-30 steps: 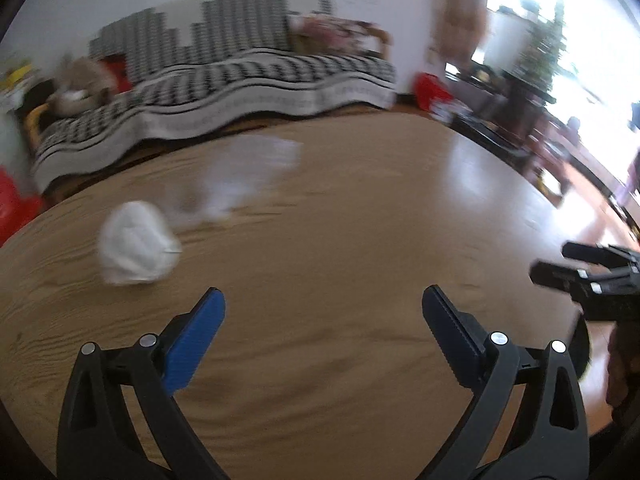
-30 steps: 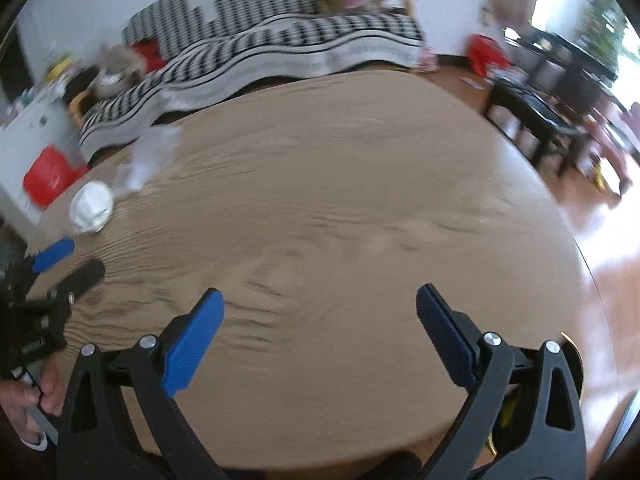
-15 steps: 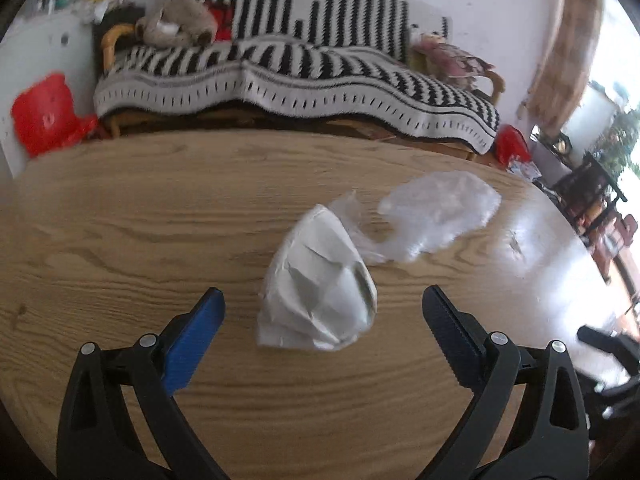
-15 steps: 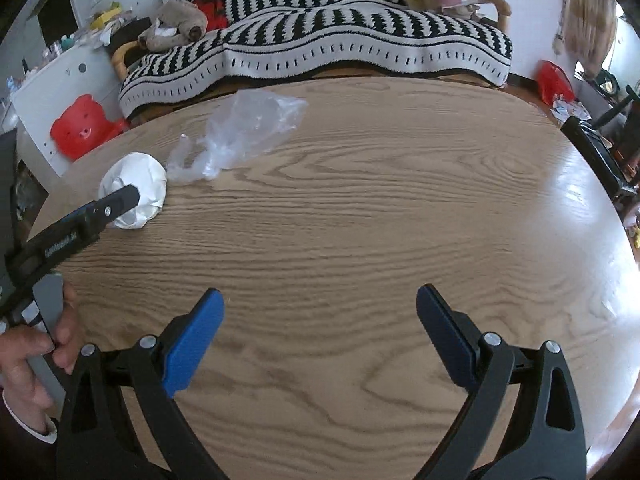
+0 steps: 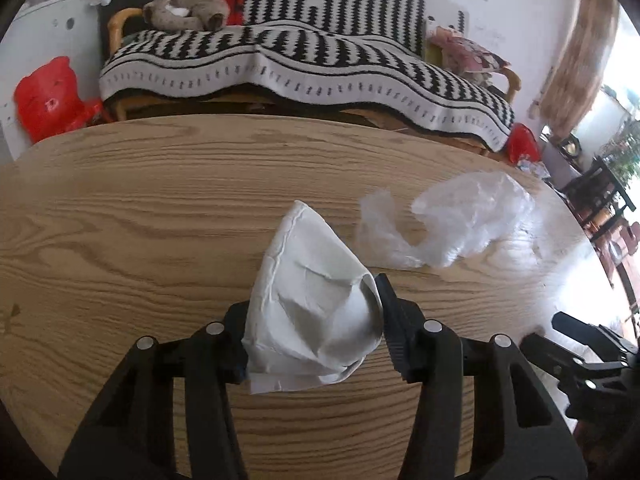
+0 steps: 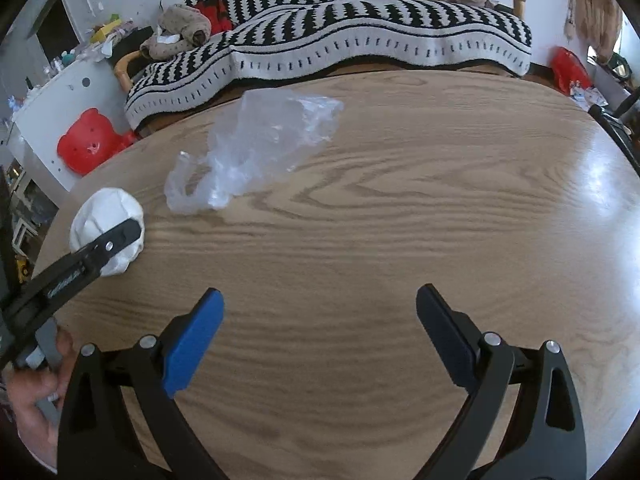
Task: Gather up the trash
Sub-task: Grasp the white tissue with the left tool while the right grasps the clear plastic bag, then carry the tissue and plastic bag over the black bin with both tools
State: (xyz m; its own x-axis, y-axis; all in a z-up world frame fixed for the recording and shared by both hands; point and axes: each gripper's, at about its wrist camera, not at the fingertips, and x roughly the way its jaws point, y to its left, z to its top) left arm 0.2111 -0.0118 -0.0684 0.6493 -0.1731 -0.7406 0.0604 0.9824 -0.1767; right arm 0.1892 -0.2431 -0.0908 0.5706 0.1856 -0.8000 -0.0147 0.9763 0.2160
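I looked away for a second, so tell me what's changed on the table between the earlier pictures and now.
The left gripper swung toward the crumpled white paper, moved in around it, and its jaws closed on it. The right gripper turned to face the sofa and stayed open over bare table. The clear plastic bag lay in the same spot beside the paper, untouched.

A crumpled white paper wad [image 5: 316, 300], creased and roughly cone-shaped, is pinched between the two fingers of the left claw [image 5: 314, 320]; whether it is lifted off the wooden tabletop [image 5: 160, 220] cannot be told. Just beside it, to its right, a crinkled clear plastic bag [image 5: 460, 220] is spread flat on the tabletop, one thin handle loop stretched toward the wad.
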